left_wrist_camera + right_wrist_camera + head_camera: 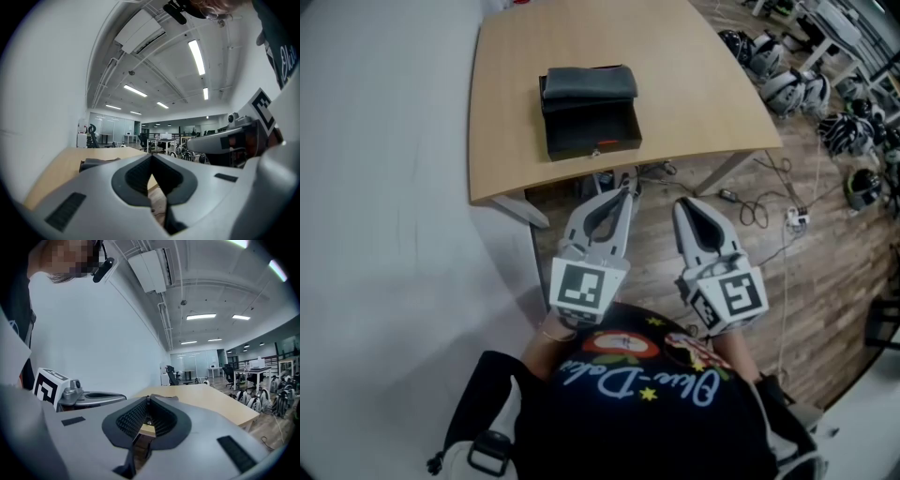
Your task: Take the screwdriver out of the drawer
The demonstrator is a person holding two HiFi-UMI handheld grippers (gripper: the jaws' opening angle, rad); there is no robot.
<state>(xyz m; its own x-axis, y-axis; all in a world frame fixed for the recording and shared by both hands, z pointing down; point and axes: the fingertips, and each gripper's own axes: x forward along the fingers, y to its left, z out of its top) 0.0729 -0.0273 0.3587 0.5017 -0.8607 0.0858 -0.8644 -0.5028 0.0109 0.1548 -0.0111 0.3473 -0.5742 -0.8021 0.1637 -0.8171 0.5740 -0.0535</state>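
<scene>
Left gripper (625,194) and right gripper (682,206) are hovering pinched together, empty, at 6 o'clock off the bench (506,141). Drawer (591,133) is seemingly sitting open at 12, screwdriver unseen; one gripper should be spreading while reaching.

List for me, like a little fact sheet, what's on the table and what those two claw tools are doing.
table: wooden, holds one black box
drawer: appears pulled out towards the person
screwdriver: not seen; the drawer's inside is too dark to tell
left gripper: jaws together, empty, held short of the table edge
right gripper: jaws together, empty, beside the left one
task stage: nothing reached for or touched yet
</scene>
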